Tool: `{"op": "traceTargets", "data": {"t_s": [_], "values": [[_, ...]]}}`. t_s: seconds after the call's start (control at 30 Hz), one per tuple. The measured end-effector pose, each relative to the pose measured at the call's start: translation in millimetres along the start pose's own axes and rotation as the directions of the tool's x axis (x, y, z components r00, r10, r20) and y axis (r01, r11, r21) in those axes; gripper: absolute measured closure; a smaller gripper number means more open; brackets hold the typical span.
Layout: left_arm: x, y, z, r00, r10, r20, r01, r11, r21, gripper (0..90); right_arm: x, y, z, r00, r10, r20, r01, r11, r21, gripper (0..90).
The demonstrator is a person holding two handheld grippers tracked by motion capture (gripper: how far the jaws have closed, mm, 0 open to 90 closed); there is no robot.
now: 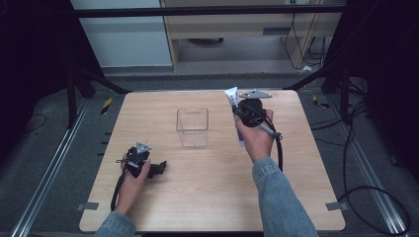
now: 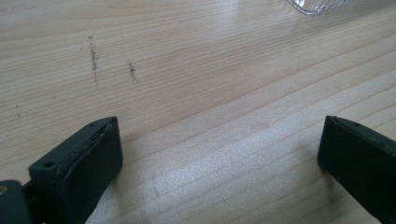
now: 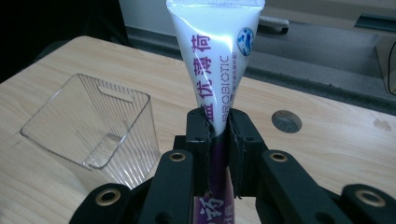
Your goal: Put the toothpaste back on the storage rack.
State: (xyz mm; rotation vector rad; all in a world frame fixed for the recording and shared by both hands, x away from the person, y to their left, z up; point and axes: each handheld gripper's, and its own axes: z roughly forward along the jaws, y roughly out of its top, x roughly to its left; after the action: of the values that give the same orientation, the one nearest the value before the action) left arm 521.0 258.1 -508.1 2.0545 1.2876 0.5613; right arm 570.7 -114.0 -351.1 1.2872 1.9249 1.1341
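So the right gripper (image 3: 218, 140) has its jaws clamped mid-body on the toothpaste tube (image 3: 217, 56), lifted right of the clear bin (image 1: 192, 126), probably for dropping in. Left gripper (image 1: 140, 160) rests on the table (image 1: 207, 197), jaws wide.

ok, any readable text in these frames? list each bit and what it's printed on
"PROBIOTIC" – purple print running along the white and purple squeeze tube clamped in the right gripper.
"益优薄荷" – larger purple characters beside it on the same tube; the lowest one is partly covered by the jaws.
Round blue emblem on the tube: too small to read.
Characters on the tube's purple lower part: cut off, unreadable.
Clear plastic bin: no text.
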Motion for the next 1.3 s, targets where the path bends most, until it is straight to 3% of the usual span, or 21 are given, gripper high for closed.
{"op": "traceTargets", "data": {"t_s": [0.4,0.7,1.3], "values": [[-0.1,0.0,0.1,1.0000,-0.002,0.000,0.002,1.0000,-0.002,0.0,11.9,27.9,0.3,0.9999,-0.006,-0.014,0.005,0.9976,-0.070,79.8],[-0.3,0.3,0.6,1.0000,-0.003,0.000,0.003,1.0000,-0.004,0.0,26.9,55.3,4.7,0.9991,-0.014,-0.039,0.008,0.9898,-0.142,79.8],[-0.3,0.5,0.8,1.0000,-0.002,-0.001,0.002,1.0000,-0.004,0.0,42.4,74.7,27.5,0.9981,-0.021,-0.057,0.010,0.9838,-0.179,79.8]]}}
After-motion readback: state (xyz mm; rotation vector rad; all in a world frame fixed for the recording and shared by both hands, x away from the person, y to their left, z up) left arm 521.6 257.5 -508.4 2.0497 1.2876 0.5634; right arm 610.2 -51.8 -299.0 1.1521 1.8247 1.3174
